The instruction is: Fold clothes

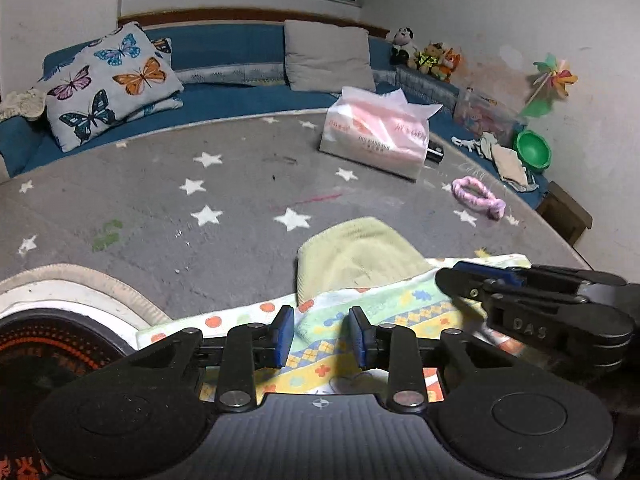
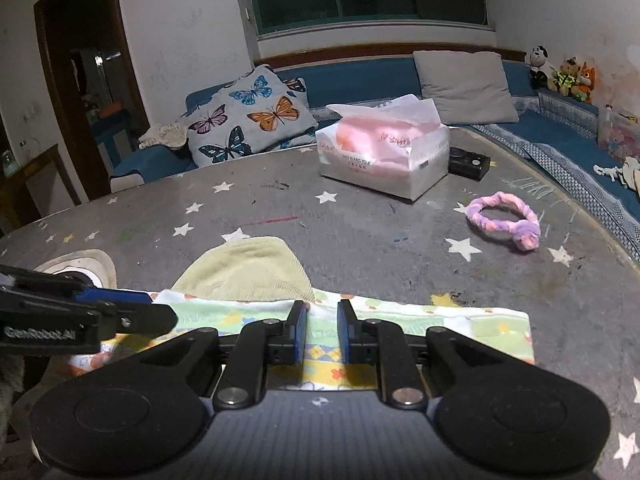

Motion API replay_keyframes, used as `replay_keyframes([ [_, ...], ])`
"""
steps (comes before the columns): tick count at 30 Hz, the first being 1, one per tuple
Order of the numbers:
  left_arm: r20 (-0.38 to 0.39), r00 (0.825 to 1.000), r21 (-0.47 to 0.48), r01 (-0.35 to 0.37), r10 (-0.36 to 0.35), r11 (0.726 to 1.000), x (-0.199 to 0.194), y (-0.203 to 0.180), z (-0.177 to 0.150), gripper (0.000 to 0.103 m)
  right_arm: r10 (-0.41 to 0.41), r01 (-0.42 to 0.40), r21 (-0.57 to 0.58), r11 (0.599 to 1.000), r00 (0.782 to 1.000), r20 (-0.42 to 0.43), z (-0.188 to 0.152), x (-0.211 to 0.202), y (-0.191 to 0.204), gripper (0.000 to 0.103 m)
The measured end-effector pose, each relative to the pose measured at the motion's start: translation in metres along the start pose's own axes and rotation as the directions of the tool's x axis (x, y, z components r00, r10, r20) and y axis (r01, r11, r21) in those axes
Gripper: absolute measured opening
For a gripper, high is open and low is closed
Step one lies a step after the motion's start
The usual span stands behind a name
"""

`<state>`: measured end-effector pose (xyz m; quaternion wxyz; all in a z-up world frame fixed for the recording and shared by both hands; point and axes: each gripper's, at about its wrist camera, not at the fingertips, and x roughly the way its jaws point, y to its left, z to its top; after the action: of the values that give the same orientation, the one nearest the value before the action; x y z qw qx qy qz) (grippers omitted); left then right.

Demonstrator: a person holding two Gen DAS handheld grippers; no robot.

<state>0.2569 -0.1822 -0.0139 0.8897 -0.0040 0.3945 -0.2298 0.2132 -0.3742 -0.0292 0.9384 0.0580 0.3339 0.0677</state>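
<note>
Patterned cloth (image 2: 420, 320) lies flat at near edge of table (image 2: 360, 220), over yellow-green garment (image 2: 248, 268). Left gripper (image 1: 322, 334), right gripper (image 2: 322, 330) both slightly parted, gripping nothing. Probably best: pinch matching corners, fold evenly.

We see a grey desk (image 2: 360, 240) scattered with white stars. On it lies a cloth (image 2: 440, 320) patterned in pale green, yellow and white with orange dots, beside a plain pale yellow-green cloth (image 2: 248, 268). The hairband (image 2: 504, 216) is pink and purple, the tissue pack (image 2: 384, 152) white and pink. One pillow (image 2: 248, 116) shows colourful butterflies; the couch (image 2: 360, 76) is blue.
</note>
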Motion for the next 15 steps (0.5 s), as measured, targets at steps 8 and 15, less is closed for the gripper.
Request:
replay_keyframes([
  [8,0.029,1.000,0.017,0.012,-0.012,1.000,-0.025,-0.005,-0.010,0.033,0.031,-0.031,-0.073,0.997,1.000,-0.004,-0.007,-0.030,0.018,0.031],
  [15,0.036,0.999,0.096,0.015,-0.019,0.995,-0.051,-0.025,-0.043,0.034,0.048,-0.053,-0.173,0.984,0.998,-0.030,-0.034,-0.059,0.044,0.035],
])
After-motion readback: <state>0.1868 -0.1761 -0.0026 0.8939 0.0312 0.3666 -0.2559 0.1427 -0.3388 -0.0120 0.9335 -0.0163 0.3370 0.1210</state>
